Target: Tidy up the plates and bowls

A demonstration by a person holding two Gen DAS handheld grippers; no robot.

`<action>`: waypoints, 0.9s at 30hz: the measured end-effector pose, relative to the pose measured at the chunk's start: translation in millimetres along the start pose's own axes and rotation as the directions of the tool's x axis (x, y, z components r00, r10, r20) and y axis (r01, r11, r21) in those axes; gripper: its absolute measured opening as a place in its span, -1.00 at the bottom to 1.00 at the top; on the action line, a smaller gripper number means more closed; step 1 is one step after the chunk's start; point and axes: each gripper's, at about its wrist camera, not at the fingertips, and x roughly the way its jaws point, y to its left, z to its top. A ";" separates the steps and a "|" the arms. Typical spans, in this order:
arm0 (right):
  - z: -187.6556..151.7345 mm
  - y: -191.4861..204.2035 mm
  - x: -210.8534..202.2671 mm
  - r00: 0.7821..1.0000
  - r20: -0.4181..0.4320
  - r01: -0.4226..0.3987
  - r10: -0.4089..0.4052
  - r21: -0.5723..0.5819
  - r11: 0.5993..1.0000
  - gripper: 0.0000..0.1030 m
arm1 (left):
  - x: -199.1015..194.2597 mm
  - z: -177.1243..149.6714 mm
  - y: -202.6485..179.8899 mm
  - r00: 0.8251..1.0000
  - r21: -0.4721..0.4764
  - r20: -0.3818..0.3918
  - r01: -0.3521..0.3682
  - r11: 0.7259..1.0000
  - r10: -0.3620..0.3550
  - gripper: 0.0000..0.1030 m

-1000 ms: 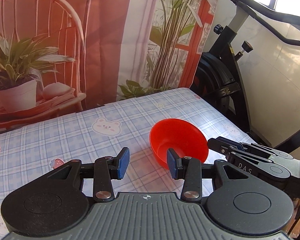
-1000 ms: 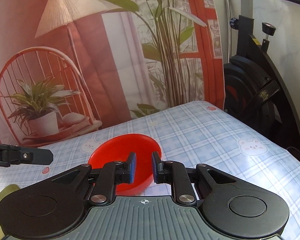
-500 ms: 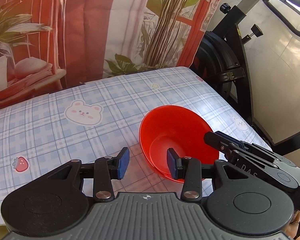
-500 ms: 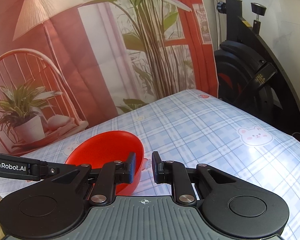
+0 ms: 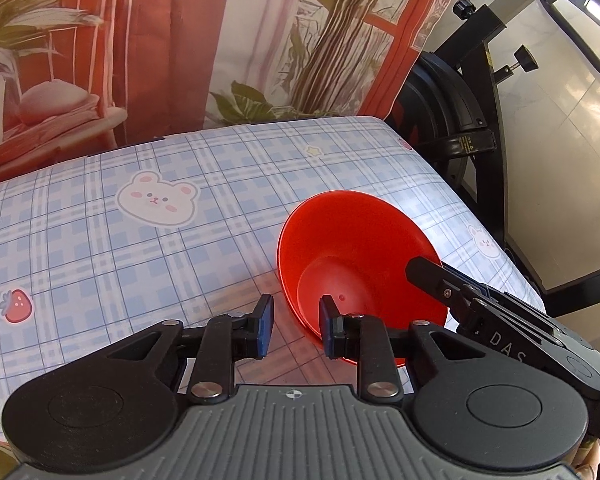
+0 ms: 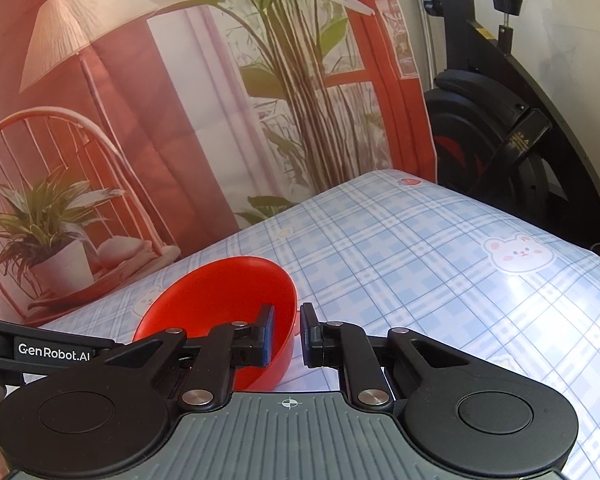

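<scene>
The right hand-held gripper (image 6: 286,330) straddles the near rim of the red bowl (image 6: 220,296), seemingly pinching it, though contact is unclear. The left hand-held gripper (image 5: 296,330) hangs released beside it. Squeeze firmly before lifting the bowl off the counter (image 6: 420,248).

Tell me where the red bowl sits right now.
The red bowl sits on the checked tablecloth near its right edge, between the left gripper and right gripper, whose fingers straddle its rim.

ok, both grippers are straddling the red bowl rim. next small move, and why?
Probably shut the right gripper on the red bowl: its wall already sits between the open fingers. The left gripper also straddles the rim, open. Nothing grips the bowl yet.
</scene>
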 end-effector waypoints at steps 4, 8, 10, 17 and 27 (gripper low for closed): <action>-1.5 1.3 1.6 1.000 -0.017 0.008 -0.008 0.009 1.000 -0.82 | -1.7 -0.8 -2.9 1.000 0.012 0.004 0.010 1.000 -0.010 -0.64; -1.8 1.4 0.1 1.000 -0.023 0.006 -0.006 0.020 1.000 -0.84 | -3.7 -3.0 -3.9 1.000 0.017 0.012 0.006 1.000 -0.006 -0.66; -2.1 2.9 -1.4 1.000 -0.023 0.008 -0.008 0.017 1.000 -0.85 | -4.9 -4.0 -4.4 1.000 0.021 0.013 0.002 1.000 -0.003 -0.66; 0.7 9.0 -9.6 1.000 -0.021 0.000 0.001 0.013 1.000 -0.86 | -16.2 -6.8 -9.0 0.999 0.053 0.025 -0.029 0.998 0.028 -0.66; 3.8 19.2 -31.3 1.000 -0.010 -0.001 0.001 0.016 1.000 -0.86 | -38.2 -13.4 -11.8 0.998 0.058 0.048 -0.037 0.998 0.034 -0.66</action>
